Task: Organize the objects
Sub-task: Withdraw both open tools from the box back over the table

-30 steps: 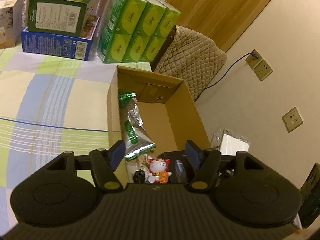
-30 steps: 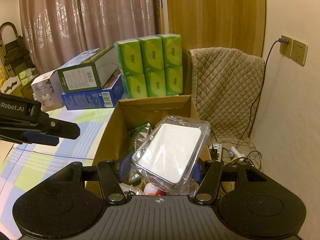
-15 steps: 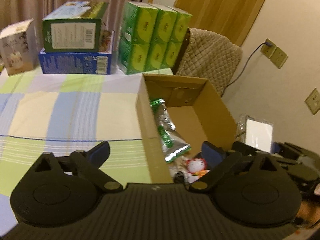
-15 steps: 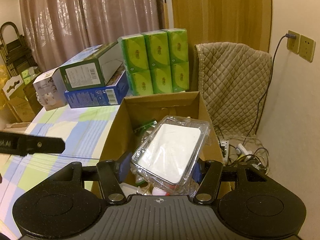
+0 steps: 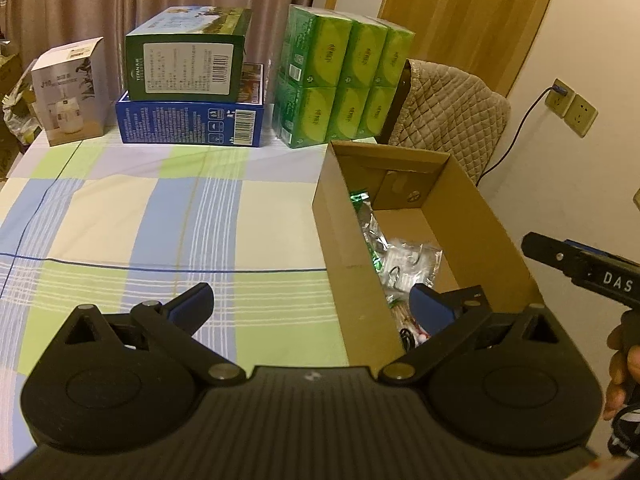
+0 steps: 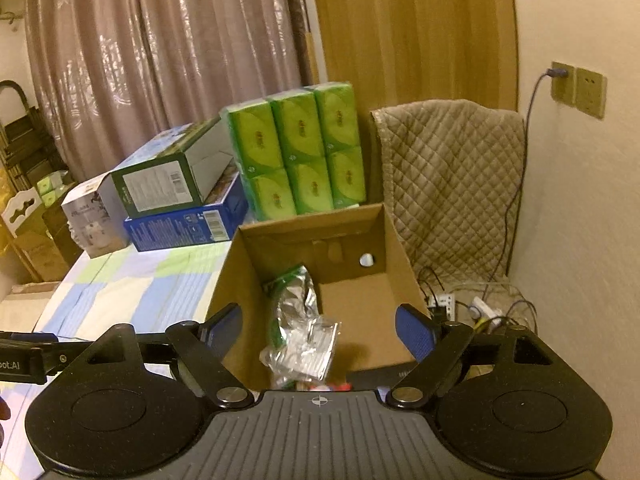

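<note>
Jaws of both the right gripper (image 6: pixel 318 330) and left gripper (image 5: pixel 310 306) have just been opening and are standing apart, empty. Directly below the right one, the clear crinkly plastic pack (image 6: pixel 304 346) is lying inside the stiff cardboard box (image 6: pixel 400 252), beside a foil pouch (image 6: pixel 294 294), on the checked worktop (image 5: pixel 168 216)

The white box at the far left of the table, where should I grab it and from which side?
Probably take the white box across its narrow upright side walls, coming level from the open table in front; it stands upright with clear space around it.
</note>
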Tool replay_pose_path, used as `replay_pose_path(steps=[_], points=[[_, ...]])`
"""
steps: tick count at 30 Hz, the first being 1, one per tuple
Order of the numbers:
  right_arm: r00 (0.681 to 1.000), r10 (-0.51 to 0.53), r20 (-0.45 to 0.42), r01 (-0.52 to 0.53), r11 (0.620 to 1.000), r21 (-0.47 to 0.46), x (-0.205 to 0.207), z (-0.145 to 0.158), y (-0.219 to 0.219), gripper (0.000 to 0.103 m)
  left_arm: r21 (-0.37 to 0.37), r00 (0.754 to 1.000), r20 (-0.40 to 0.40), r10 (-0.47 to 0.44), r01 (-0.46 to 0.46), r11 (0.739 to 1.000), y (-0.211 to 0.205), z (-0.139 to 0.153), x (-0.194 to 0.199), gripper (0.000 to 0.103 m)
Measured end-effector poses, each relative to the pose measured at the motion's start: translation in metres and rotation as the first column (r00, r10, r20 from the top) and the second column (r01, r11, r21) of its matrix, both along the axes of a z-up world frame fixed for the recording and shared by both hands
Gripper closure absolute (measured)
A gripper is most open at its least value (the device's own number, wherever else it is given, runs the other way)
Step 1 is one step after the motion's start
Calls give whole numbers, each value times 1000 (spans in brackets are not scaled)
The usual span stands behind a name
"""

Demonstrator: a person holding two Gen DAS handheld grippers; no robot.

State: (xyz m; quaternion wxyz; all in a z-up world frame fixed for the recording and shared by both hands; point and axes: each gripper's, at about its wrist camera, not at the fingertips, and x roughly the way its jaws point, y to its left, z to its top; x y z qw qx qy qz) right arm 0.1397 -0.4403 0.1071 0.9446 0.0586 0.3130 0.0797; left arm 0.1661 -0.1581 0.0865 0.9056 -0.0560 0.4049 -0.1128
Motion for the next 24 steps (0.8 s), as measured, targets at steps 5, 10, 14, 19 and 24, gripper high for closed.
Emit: replay_pose_path(steps=[5,10,14,19,24], points=[[999,-41,-34,42,999,28,-23,-2,-10,22,3,1000,18,-4,4,1000,-1,1,-19,1],[996,-38,-81,42,998,47,-55,-8,-15,22,-25,999,40,-12,13,1000,-2,3,-47,1],[995,-22,-95,26,999,40,-83,-7,-14,22,-16,998,56,-31,32,999,-5,5,-72,1],[996,-16,-85,18,1000,16,-112,5,-11,22,23,995,80,-58,56,998,-14,12,-101,1],[997,-10,-79,9,1000,-13,-130,15,-5,22,39,995,83,-60,57,998,-17,18,-126,1]])
